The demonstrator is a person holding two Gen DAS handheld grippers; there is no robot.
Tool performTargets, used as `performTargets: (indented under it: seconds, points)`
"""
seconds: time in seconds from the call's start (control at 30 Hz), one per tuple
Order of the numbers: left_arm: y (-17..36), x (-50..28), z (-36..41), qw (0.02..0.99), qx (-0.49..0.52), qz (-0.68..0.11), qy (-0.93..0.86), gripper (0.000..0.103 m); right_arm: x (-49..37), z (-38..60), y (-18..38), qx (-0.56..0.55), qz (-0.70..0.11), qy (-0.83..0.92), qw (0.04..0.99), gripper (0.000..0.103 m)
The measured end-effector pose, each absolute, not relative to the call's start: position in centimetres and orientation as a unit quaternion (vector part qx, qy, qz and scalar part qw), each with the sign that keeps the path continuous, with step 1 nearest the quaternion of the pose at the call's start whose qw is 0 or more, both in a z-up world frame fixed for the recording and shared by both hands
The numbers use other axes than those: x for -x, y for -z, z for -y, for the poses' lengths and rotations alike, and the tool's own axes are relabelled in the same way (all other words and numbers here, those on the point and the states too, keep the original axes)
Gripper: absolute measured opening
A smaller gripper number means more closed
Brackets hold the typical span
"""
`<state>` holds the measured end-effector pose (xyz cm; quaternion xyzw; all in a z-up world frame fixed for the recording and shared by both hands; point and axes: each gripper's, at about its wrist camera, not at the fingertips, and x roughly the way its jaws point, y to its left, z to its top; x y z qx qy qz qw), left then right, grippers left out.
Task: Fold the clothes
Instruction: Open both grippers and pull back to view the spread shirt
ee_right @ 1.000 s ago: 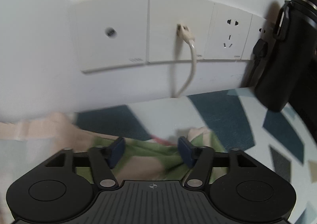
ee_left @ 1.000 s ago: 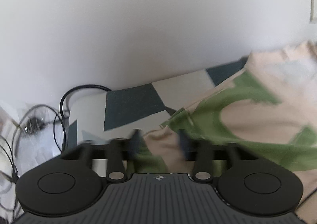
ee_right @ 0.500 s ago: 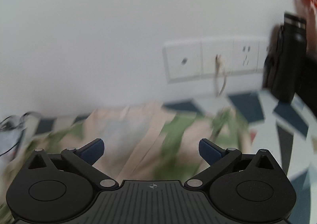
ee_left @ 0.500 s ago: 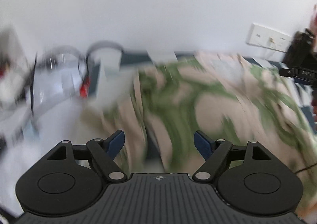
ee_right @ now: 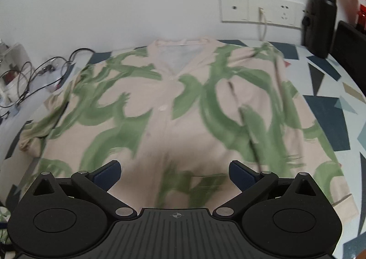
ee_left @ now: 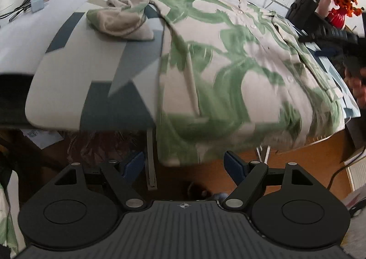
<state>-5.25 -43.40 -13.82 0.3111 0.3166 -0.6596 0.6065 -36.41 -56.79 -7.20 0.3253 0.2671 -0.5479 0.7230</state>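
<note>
A beige cardigan with green leaf print (ee_right: 183,108) lies spread front-up on the patterned table (ee_right: 329,112), collar toward the wall. Its hem (ee_left: 205,142) hangs over the table's near edge in the left wrist view, and one sleeve (ee_left: 121,18) is bunched at the far left. My left gripper (ee_left: 184,165) is open, below and in front of the hanging hem, holding nothing. My right gripper (ee_right: 175,173) is open above the lower front of the cardigan, with nothing between its fingers.
A white socket strip (ee_right: 260,10) with a plugged cable is on the wall. A black bottle (ee_right: 320,21) stands at the back right, orange flowers in a red vase (ee_left: 340,5) beyond it. Tangled cables (ee_right: 34,76) lie at the left. A person's hand (ee_left: 359,82) shows at the right.
Both grippers have let go of the cardigan's shoulders, opened wide and pulled back from the wall toward the near table edge. The garment now lies flat.
</note>
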Motion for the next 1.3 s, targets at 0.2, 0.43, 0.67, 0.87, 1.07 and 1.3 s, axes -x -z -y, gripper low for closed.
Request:
performTargets:
  seconds: [0.2,0.43,0.67,0.87,1.07,1.3]
  points:
    - [17.0,6.1,40.3,0.661,-0.314,-0.241,0.638,0.078,33.3,58.2,6.2,-0.332,-0.277,0.526,0.732,0.101]
    - [19.2,5.9,38.2,0.727,-0.253,-0.205,0.604,0.078,31.3,59.2,5.1,-0.352,-0.283,0.521,0.725,0.100]
    - [16.1,5.1,36.4,0.721,-0.148,-0.226,0.638,0.079,30.6,59.4,3.3,-0.324,-0.291,0.528,0.729,0.100]
    - [16.0,5.6,37.0,0.707,-0.167,-0.222,0.650,0.079,30.2,59.3,3.8,-0.343,-0.290,0.534,0.717,0.100]
    - [16.0,5.0,37.8,0.710,-0.144,-0.235,0.649,0.079,29.8,58.8,3.8,-0.339,-0.292,0.535,0.716,0.100]
    - [16.3,4.6,38.7,0.696,-0.130,-0.274,0.651,0.030,29.7,59.2,4.4,-0.349,-0.295,0.538,0.708,0.100]
